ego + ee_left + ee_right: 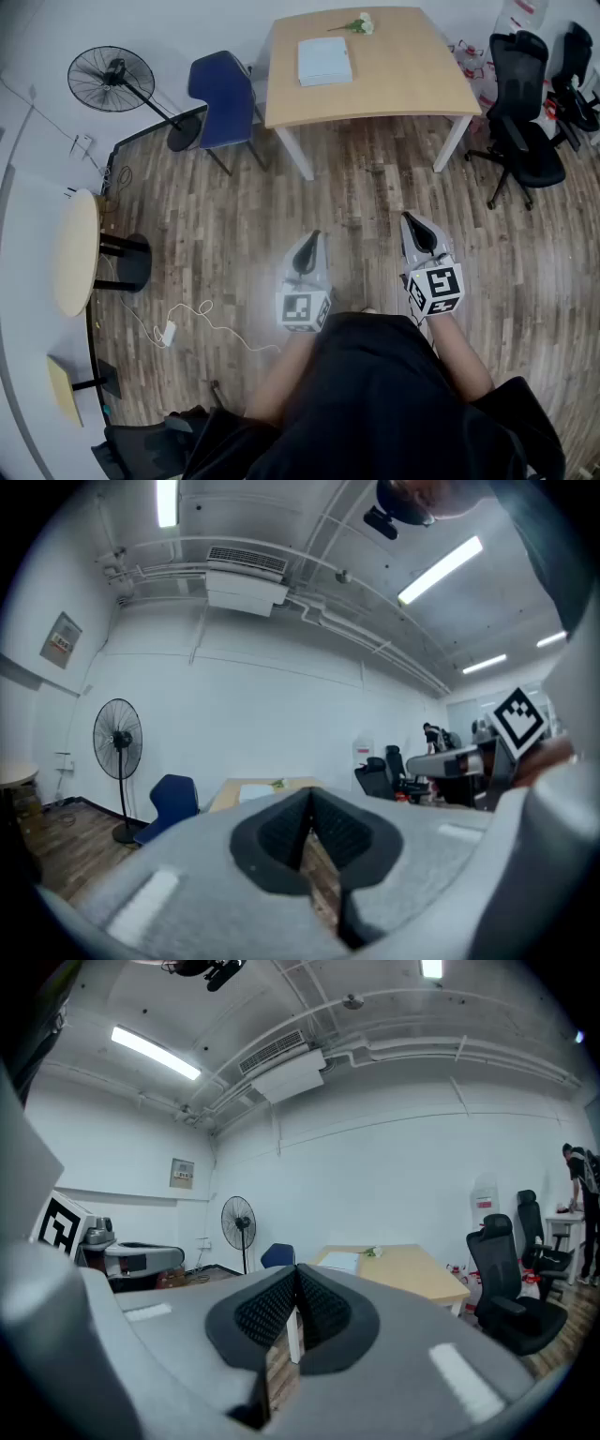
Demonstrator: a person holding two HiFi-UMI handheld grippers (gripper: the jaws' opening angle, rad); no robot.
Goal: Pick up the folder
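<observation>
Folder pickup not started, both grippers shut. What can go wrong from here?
The flat pale folder lies flush on the light wooden table; the shut left gripper and right gripper could just push it.
The white flower lies just beyond it and could get knocked.
The blue chair beside the table crowds a left-side approach.

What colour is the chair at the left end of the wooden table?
Dark blue. The chair shows best in the head view.
</observation>
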